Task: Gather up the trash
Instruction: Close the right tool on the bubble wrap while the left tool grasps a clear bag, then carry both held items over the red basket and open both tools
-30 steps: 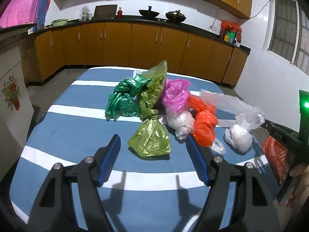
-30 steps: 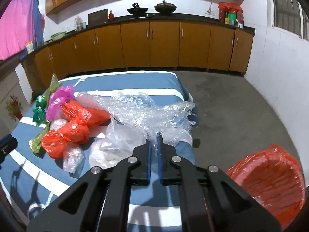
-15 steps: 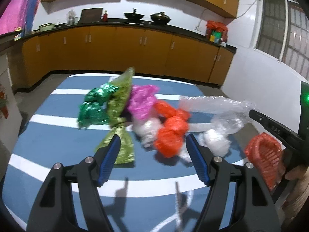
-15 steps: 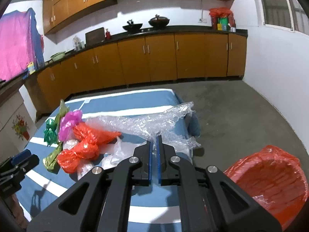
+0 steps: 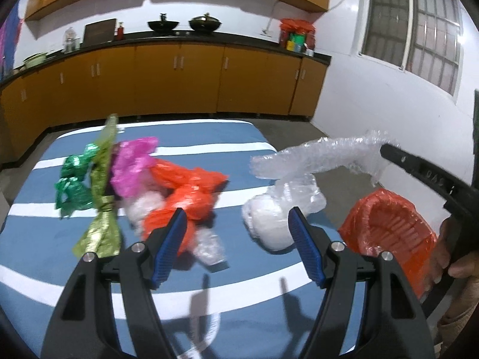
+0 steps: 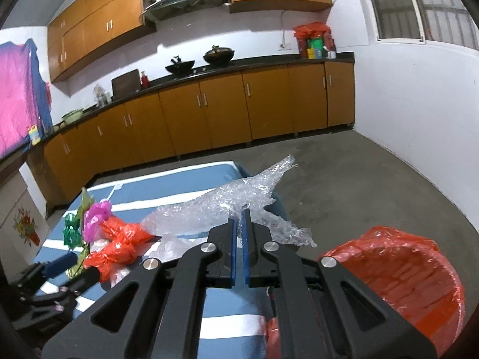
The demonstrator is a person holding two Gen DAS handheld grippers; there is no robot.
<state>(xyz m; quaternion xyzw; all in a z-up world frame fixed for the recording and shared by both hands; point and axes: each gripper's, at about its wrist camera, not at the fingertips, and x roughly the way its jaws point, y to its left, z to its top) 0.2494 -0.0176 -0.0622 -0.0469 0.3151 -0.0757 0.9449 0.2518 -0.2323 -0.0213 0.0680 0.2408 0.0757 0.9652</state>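
The right gripper (image 6: pixel 239 224) has its blue pads pressed together on a long strip of clear bubble wrap (image 6: pixel 221 206), which hangs lifted off the blue-and-white striped tabletop (image 5: pixel 209 131). One end of the strip trails back toward the pile and the other frays out past the fingers over the tabletop's right edge. In the left wrist view the same strip (image 5: pixel 323 152) stretches in the air from the right gripper's black finger (image 5: pixel 419 170) toward the middle of the tabletop. Just below and to the right of that gripper, off the right edge, stands a basket lined with a red bag (image 6: pixel 398 266), its mouth open (nothing can be made out inside it).

The left gripper (image 5: pixel 236 239) stands wide open with nothing between its pads, hovering above the near part of the tabletop. Just beyond it lie a crumpled clear plastic bag (image 5: pixel 278 209) near the right edge and a knotted orange bag (image 5: pixel 185 191) at the middle. Touching the orange bag on the left are a pink bag (image 5: pixel 131 164), an olive-green bag (image 5: pixel 101 203) and a dark green bag (image 5: pixel 71 185), bunched toward the left edge. A small clear wad (image 5: pixel 209 245) lies at the orange bag's near side.

Part of a hand (image 5: pixel 461 257) grips the right gripper's handle at the picture's right rim.
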